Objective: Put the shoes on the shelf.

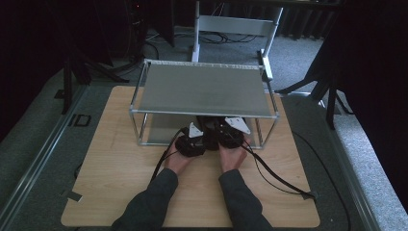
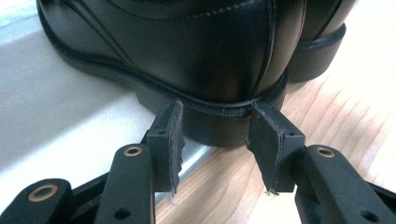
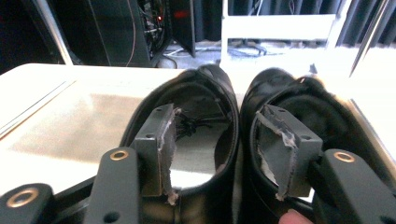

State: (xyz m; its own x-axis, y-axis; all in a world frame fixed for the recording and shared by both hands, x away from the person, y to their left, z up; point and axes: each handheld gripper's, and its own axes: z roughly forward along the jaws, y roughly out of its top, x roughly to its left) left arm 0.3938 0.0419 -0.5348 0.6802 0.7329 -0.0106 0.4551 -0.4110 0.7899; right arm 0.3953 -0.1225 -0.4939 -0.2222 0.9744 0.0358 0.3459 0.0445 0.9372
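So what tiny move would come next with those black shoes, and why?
Probably closing the right hand-held gripper: its jaws stand open, one inside each black shoe, straddling the two touching inner walls. The left hand-held gripper is also open at a shoe heel, which juts off the shelf.

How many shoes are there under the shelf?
2. Both black shoes stand side by side on the rack's lower shelf: the left shoe, with one right gripper jaw inside it, and the right shoe, with the other jaw inside. No others show.
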